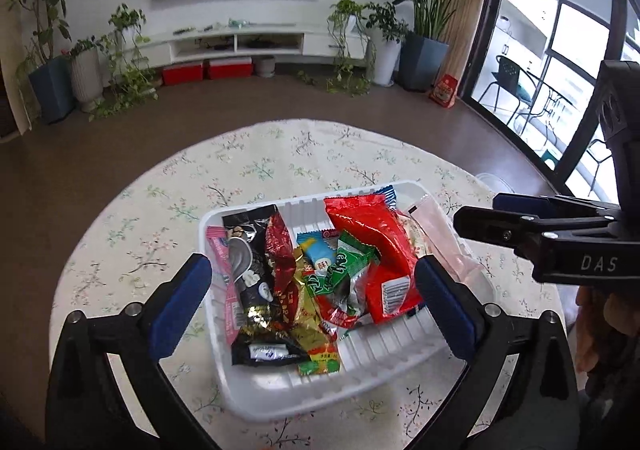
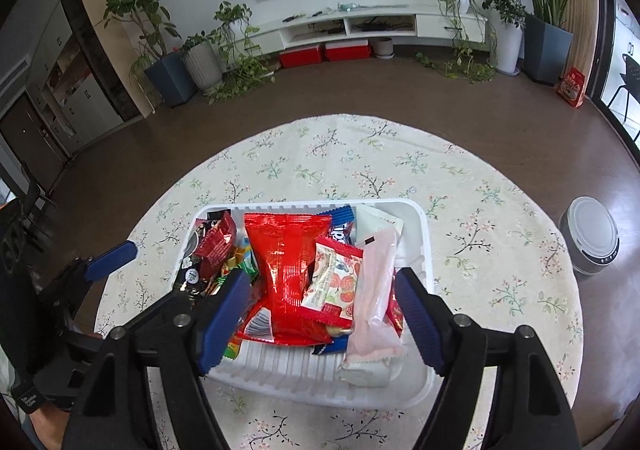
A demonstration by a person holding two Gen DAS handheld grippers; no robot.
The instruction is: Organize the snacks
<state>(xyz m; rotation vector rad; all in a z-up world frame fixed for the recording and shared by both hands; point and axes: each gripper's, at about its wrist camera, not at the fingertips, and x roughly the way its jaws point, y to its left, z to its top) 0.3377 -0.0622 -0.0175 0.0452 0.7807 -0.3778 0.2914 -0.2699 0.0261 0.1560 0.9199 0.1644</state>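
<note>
A white plastic tray sits on the round flowered table and holds several snack packets. A big red bag lies in the middle, a pale pink packet at its right, and black and dark red packets at the left. My left gripper is open and empty, its fingers spread above the tray. My right gripper is open and empty above the tray's near right part; it also shows in the left wrist view.
The table has a floral cloth. A white and grey lidded container stands on the floor to the right of the table. Plants, a TV shelf and red boxes line the far wall.
</note>
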